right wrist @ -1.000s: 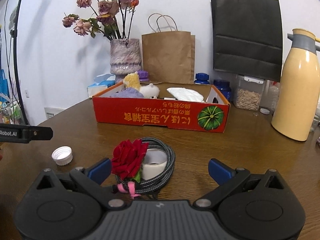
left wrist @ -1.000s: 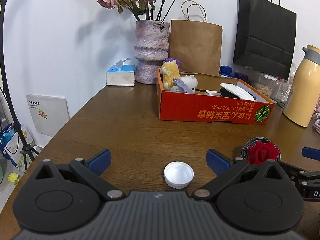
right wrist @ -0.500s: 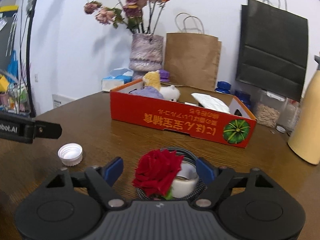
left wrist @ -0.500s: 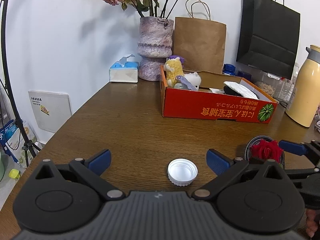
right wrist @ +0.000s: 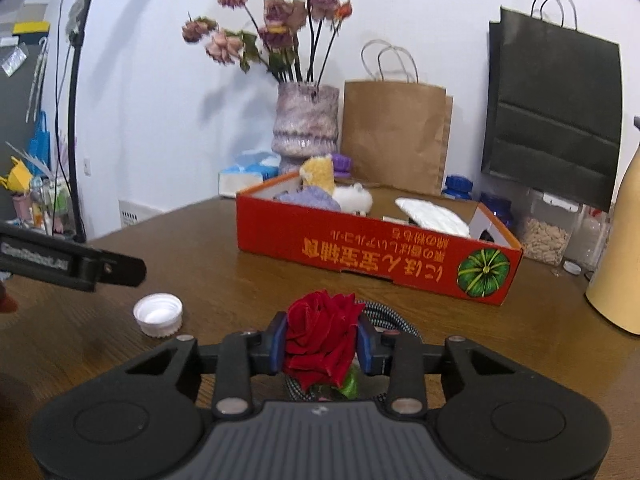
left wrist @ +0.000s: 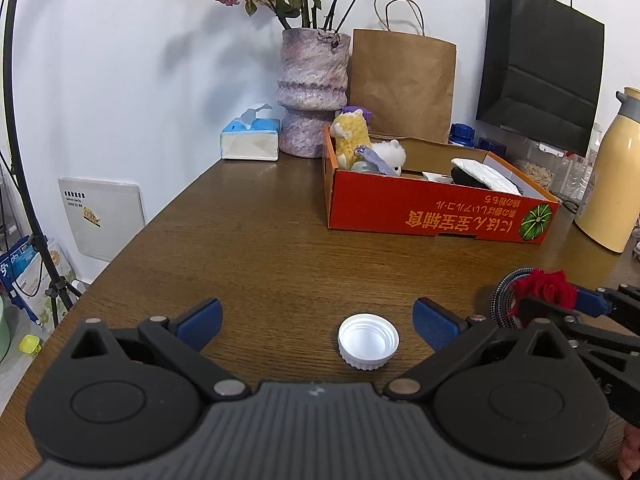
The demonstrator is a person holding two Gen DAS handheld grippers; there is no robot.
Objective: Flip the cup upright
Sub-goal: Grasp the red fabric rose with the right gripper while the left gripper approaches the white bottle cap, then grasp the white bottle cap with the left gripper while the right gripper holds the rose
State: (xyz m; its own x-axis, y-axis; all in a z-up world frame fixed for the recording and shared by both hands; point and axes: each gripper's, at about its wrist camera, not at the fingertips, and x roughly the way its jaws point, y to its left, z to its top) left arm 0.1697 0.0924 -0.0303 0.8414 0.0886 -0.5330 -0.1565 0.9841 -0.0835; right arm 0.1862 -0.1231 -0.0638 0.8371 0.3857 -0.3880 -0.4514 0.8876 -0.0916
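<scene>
A small white ribbed cap-like cup [left wrist: 368, 342] rests on the brown table [left wrist: 280, 248] with its open side up. It lies between the wide-apart blue fingers of my left gripper [left wrist: 316, 320], nearer the right finger and touching neither. In the right wrist view the same cup [right wrist: 158, 314] sits to the left. My right gripper [right wrist: 322, 340] is shut on a red fabric rose [right wrist: 320, 320], whose bloom fills the gap between the pads. The rose [left wrist: 546, 288] also shows at the right edge of the left wrist view.
A coiled braided cable [right wrist: 386, 316] lies under the rose. Behind stand an orange cardboard box [right wrist: 372, 248] of soft toys, a vase of dried flowers [left wrist: 312, 92], a tissue box [left wrist: 250, 142], paper bags and a cream thermos [left wrist: 612, 176]. The table edge runs along the left.
My right gripper has moved forward over the cable coil and shut on the red rose, after standing wide open. The left gripper and the white cup have hardly moved.
</scene>
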